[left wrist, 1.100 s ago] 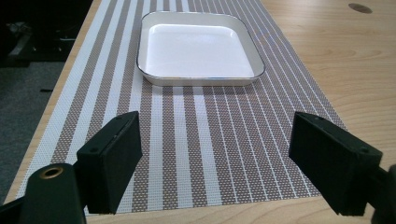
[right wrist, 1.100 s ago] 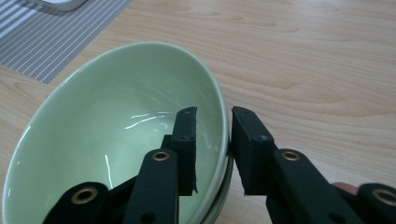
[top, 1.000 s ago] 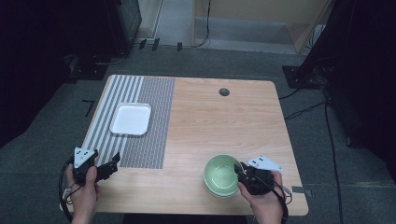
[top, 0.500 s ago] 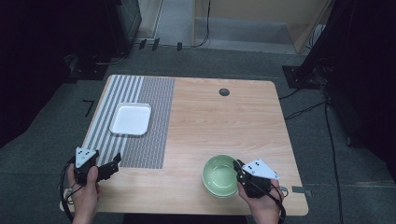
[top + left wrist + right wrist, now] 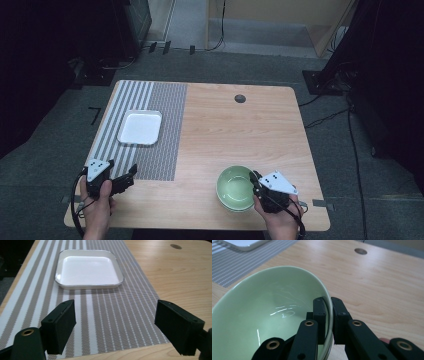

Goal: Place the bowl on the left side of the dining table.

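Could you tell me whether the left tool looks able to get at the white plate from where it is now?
Probably yes. The left tool is open and faces the white plate across bare striped mat, with nothing between them.

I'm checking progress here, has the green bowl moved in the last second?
Yes, slightly. The green bowl, pinched at its rim by the right gripper, shifted a little left, toward the striped mat.
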Motion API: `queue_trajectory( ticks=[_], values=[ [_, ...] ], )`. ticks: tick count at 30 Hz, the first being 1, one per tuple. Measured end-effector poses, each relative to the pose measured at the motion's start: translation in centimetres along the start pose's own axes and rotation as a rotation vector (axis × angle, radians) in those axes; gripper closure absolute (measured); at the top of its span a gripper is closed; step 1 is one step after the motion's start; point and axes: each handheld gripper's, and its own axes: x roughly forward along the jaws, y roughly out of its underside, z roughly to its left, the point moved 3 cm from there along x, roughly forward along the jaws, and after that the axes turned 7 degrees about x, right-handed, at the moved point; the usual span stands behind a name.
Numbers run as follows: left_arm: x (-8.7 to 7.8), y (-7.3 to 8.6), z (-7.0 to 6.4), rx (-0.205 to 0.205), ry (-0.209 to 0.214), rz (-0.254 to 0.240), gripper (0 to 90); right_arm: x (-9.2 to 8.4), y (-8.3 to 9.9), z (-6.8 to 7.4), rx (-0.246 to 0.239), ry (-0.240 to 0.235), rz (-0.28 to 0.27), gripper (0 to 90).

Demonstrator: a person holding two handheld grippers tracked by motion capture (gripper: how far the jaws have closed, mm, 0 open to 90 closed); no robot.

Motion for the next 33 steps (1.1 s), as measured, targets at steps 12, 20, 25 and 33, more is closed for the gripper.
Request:
queue_trajectory(
  ticks=[12,20,25,33],
  values=[
    [-1.2,-2.3,-3.3,0.019,0.039,-0.095,16.9,-2.1,-1.7,0.5,-0.006,0.014,-0.192,84.4],
    [-1.5,-5.6,-5.4,0.028,0.081,-0.154,14.7,-2.5,-4.0,0.8,-0.006,0.009,-0.251,84.4],
    [-1.4,-7.2,-6.7,0.019,0.117,-0.199,14.7,-2.1,-5.6,1.4,-0.011,-0.001,-0.279,84.4],
    [-2.2,-7.3,-8.8,0.045,0.185,-0.215,14.8,-1.0,-6.7,2.7,-0.006,-0.020,-0.308,84.5]
  ],
)
